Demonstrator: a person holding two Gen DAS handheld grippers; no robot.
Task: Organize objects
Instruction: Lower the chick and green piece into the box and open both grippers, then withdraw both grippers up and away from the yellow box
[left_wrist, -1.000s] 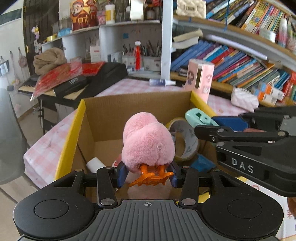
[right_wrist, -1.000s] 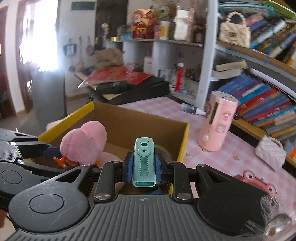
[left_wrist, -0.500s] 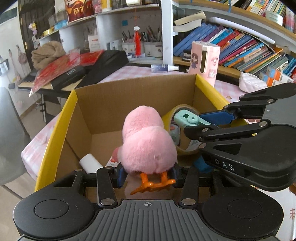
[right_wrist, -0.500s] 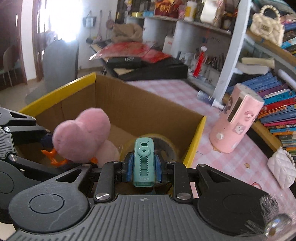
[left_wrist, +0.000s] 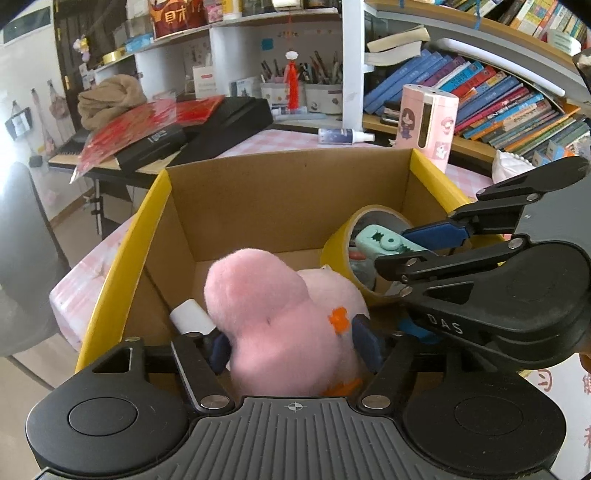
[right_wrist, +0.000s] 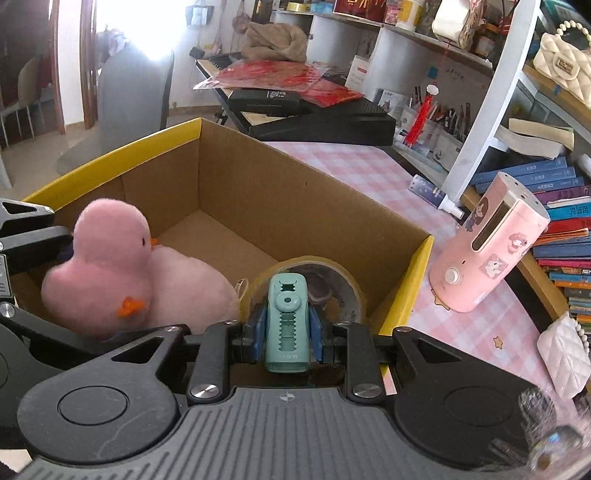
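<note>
A cardboard box with yellow flaps stands on the pink checked table; it also shows in the right wrist view. My left gripper is inside the box, its blue pads spread wide on either side of a pink plush duck that lies on another pink plush toy. My right gripper is shut on a teal stapler-like tool and holds it over a roll of yellow tape in the box's right part. The tool also shows in the left wrist view.
A white tube lies in the box's left corner. A pink canister and a small bottle stand on the table beyond the box. Bookshelves and a black keyboard case are behind. A white quilted purse lies at right.
Both grippers have gone down into the box. The duck has tipped over onto the other plush and my left gripper's pads have opened away from it. The right gripper still holds the teal tool.
</note>
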